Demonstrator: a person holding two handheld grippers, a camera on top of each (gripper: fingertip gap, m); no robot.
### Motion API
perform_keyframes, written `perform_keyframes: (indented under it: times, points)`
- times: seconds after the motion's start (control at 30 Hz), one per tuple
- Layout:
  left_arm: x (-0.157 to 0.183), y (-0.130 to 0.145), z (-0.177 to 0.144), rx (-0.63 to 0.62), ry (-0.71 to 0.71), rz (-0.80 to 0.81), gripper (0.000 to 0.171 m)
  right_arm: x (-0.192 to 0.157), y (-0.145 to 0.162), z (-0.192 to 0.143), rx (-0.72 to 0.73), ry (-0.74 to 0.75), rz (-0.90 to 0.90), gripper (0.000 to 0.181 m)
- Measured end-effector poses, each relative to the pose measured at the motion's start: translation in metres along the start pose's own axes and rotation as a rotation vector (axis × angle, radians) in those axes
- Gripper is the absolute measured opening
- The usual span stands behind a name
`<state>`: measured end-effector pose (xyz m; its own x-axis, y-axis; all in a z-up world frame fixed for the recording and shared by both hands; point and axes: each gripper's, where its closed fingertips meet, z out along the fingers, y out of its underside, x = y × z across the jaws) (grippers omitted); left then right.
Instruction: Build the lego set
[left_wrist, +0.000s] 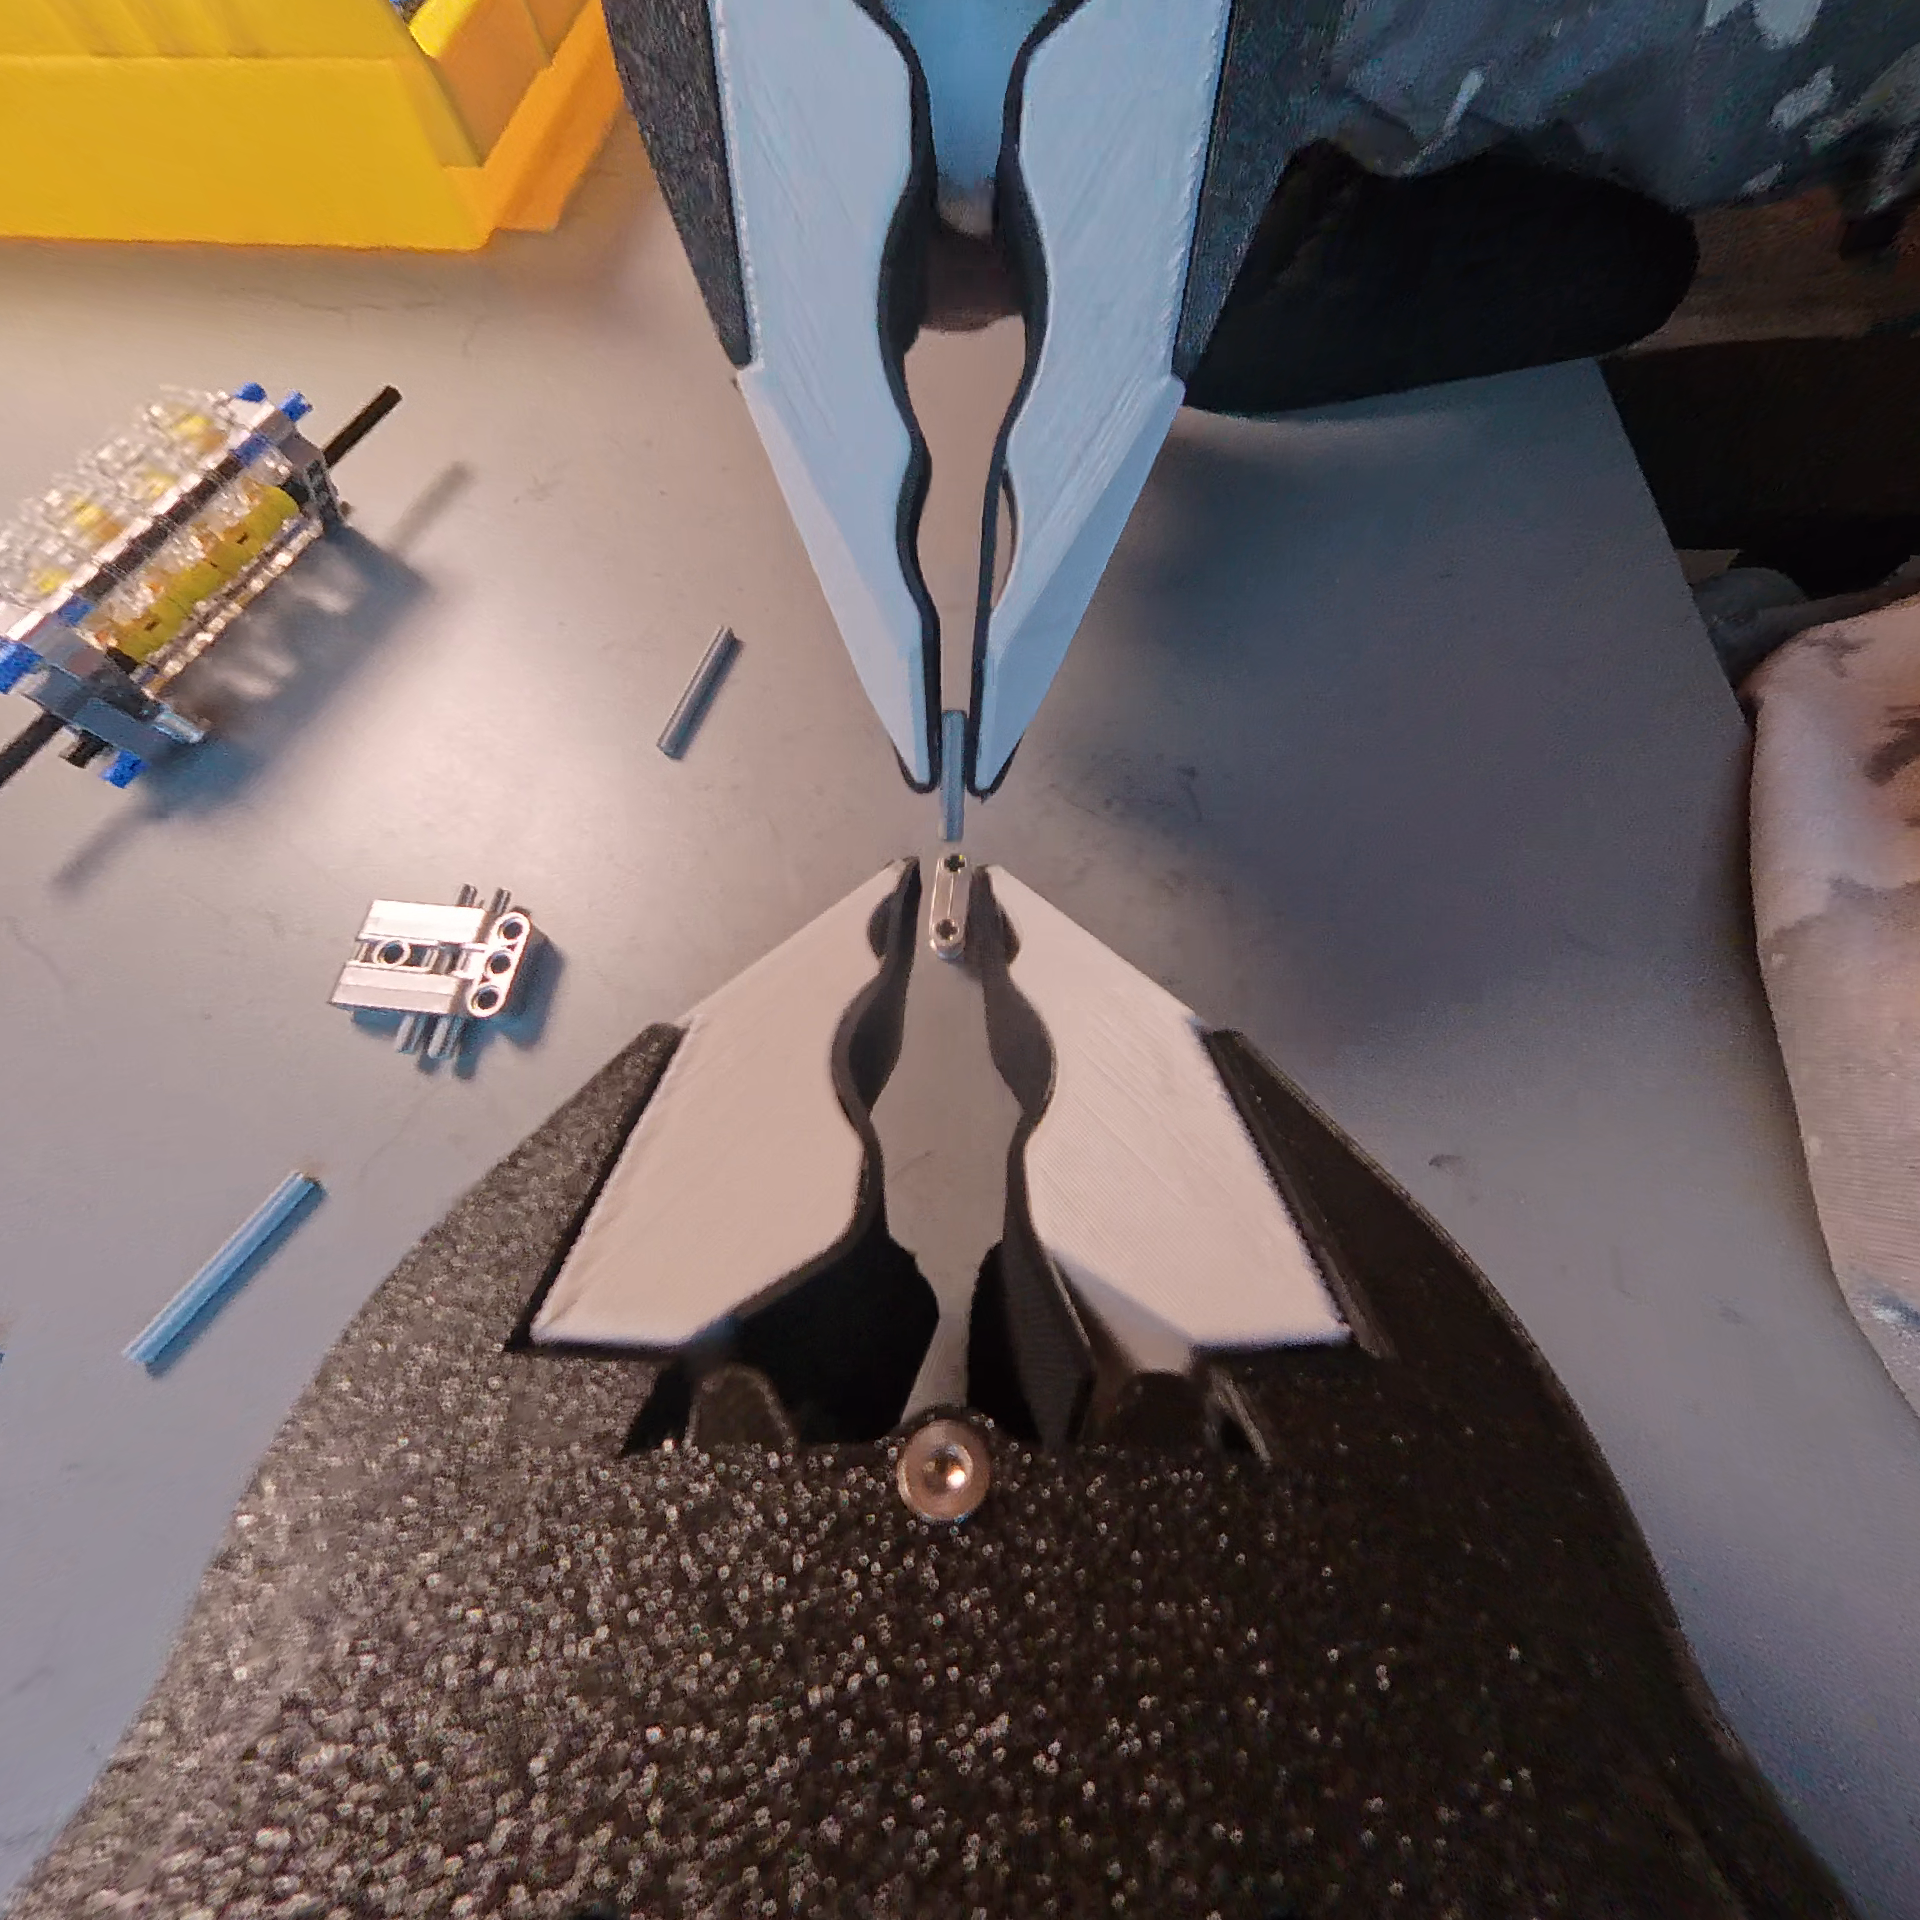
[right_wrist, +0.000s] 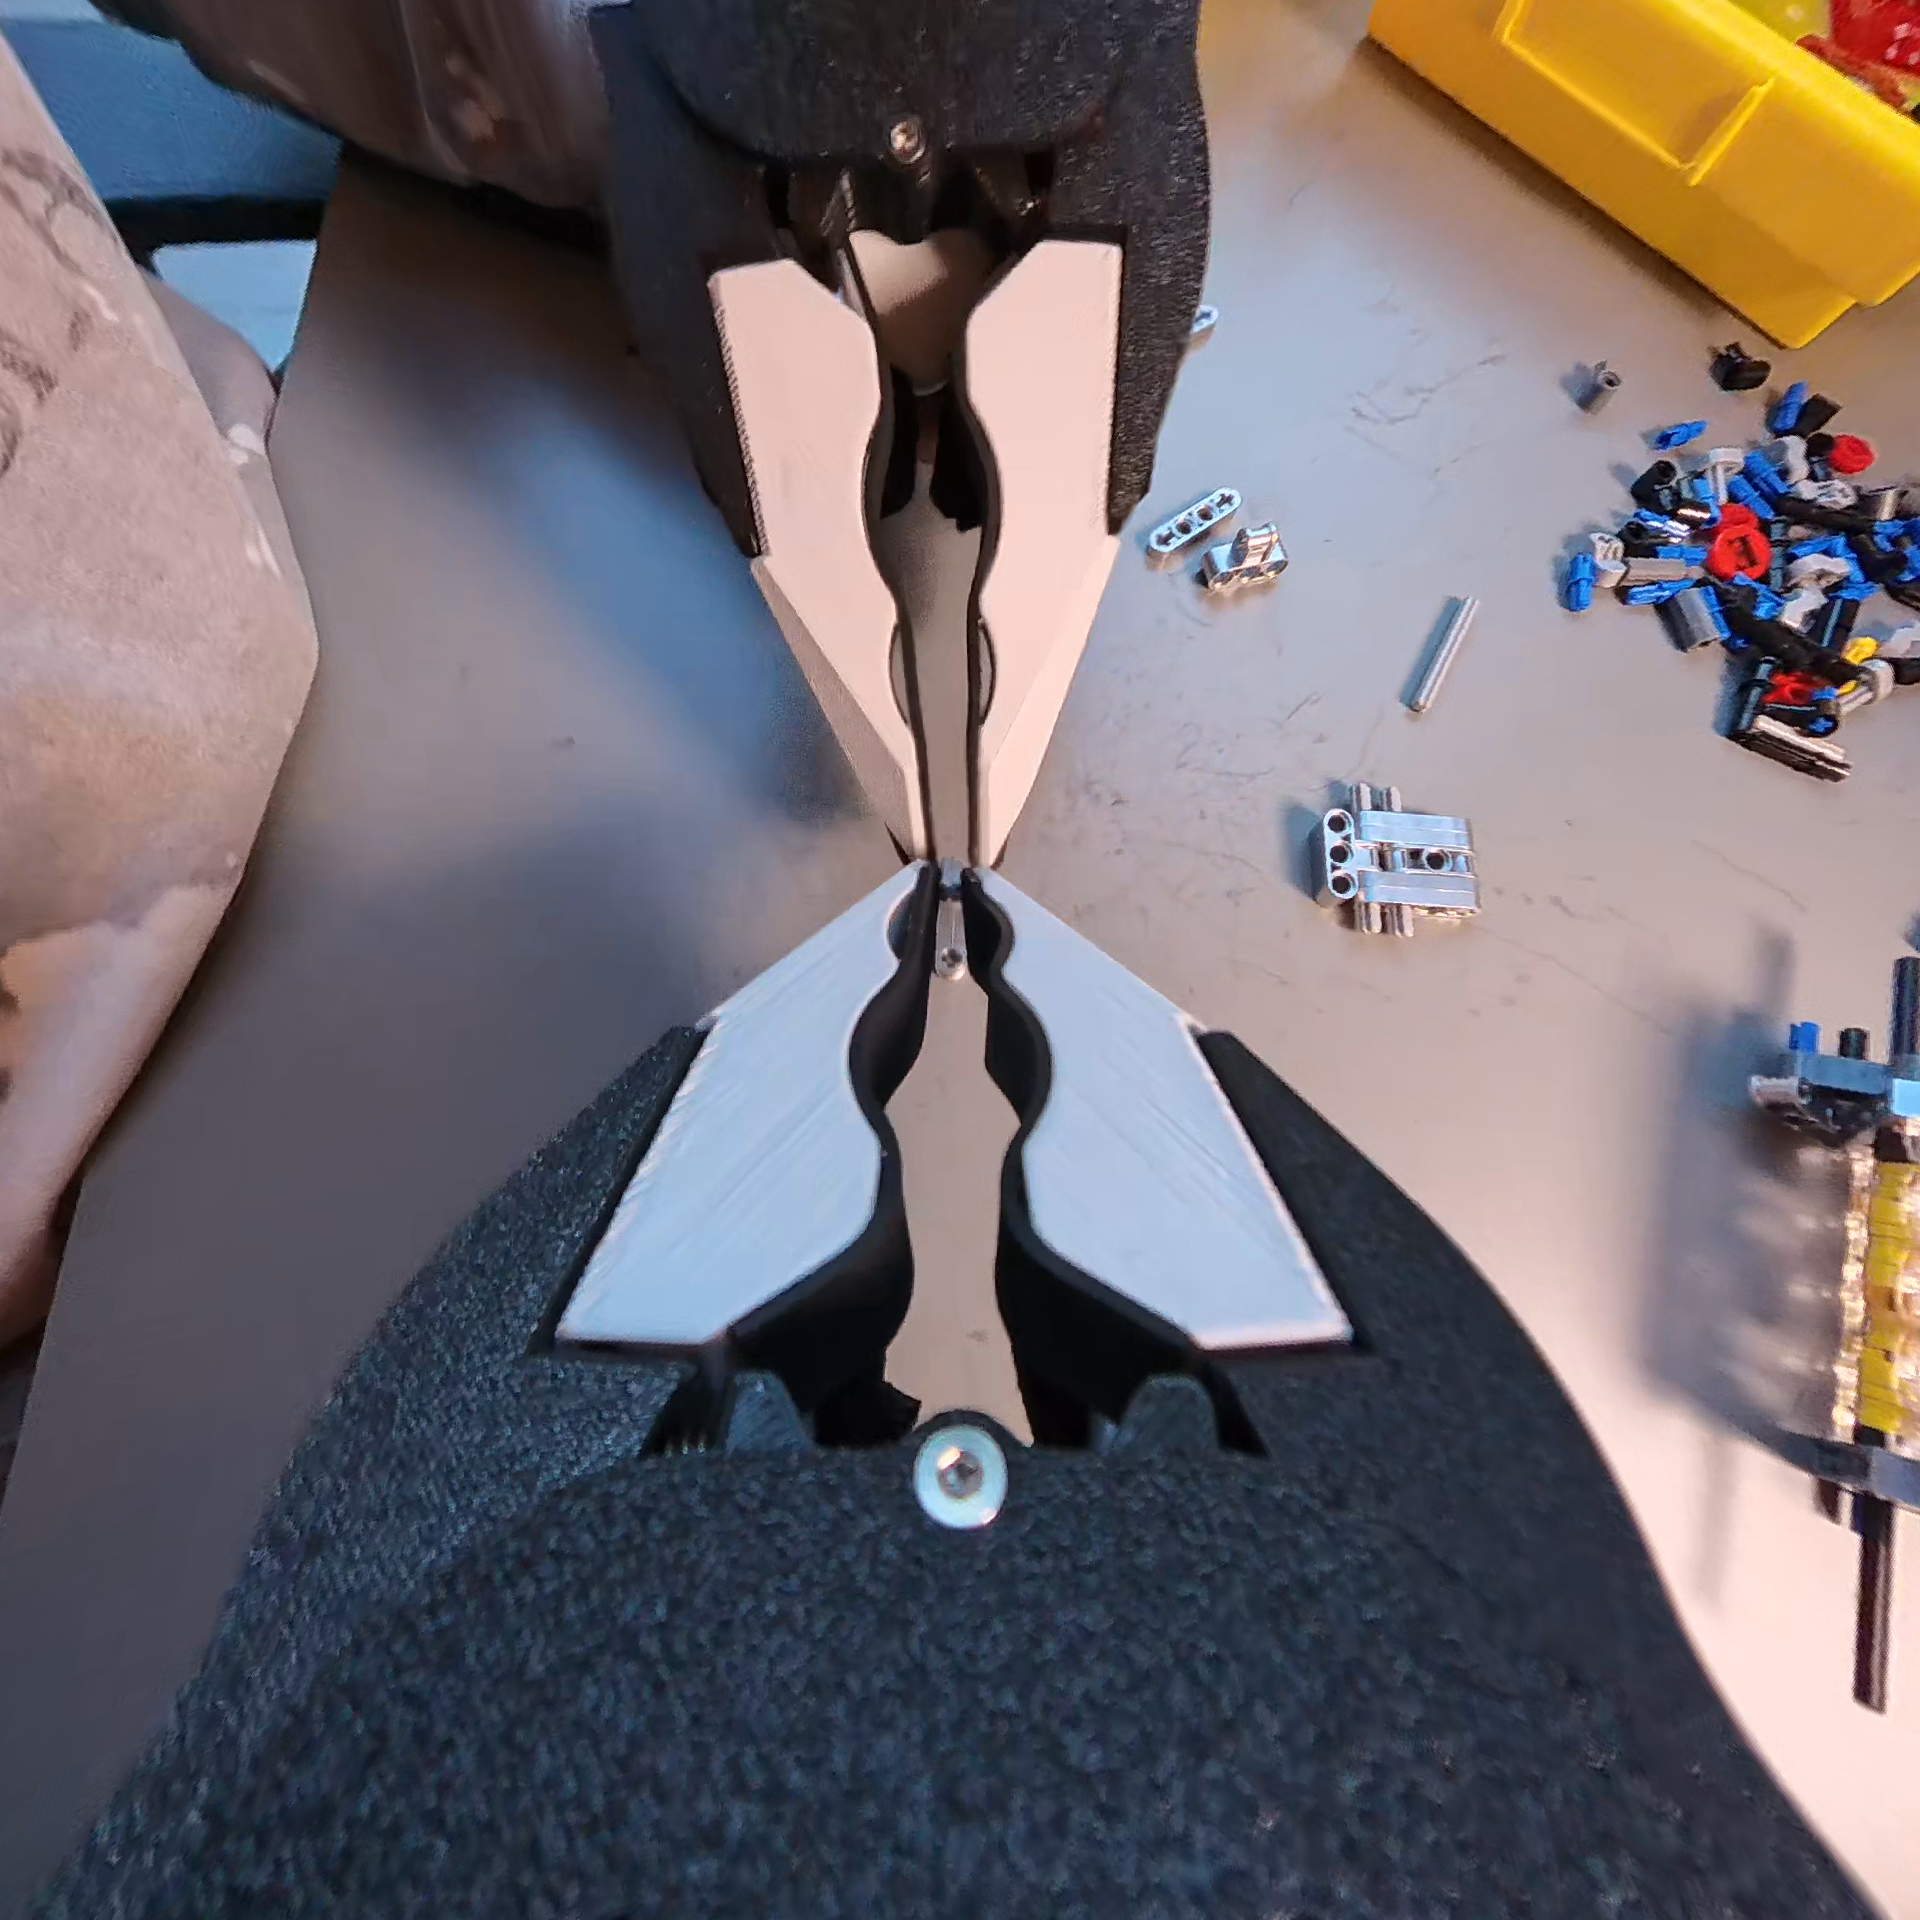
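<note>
In the left wrist view my left gripper (left_wrist: 951, 871) is shut on a small grey two-hole link (left_wrist: 948, 906), held upright just above the grey table (left_wrist: 1299, 727). My right gripper (left_wrist: 948, 798) faces it tip to tip and is shut on a short grey axle (left_wrist: 951, 779). The axle's free end points at the link's upper hole, a small gap away. In the right wrist view my right gripper (right_wrist: 945, 878) pinches the axle (right_wrist: 948, 935), and the left gripper (right_wrist: 945, 847) meets it from the far side. The link is mostly hidden there.
A grey block assembly (left_wrist: 442, 961) (right_wrist: 1392, 868), loose axles (left_wrist: 698, 691) (left_wrist: 223, 1268) (right_wrist: 1442, 655) and a clear, yellow and blue assembly (left_wrist: 156, 582) (right_wrist: 1860, 1247) lie beside the grippers. Farther back are a yellow bin (left_wrist: 239, 125) (right_wrist: 1662, 135) and a pile of small parts (right_wrist: 1766, 582). The grippers are tip to tip, or close to it.
</note>
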<state>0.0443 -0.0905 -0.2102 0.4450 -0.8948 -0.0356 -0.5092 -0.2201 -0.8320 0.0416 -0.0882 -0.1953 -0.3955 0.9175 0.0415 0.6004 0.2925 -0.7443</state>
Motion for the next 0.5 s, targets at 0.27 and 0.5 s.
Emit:
perform_keyframes:
  times: [0.27,0.5]
  points:
    - [0.001,0.017,0.012,-0.103,0.059,0.002,0.016,-0.004,0.017,0.004,-0.210,-0.127,-0.141,0.002]
    - [-0.002,0.022,0.015,-0.135,0.064,0.013,0.006,-0.001,0.027,0.012,-0.365,-0.170,-0.223,0.002]
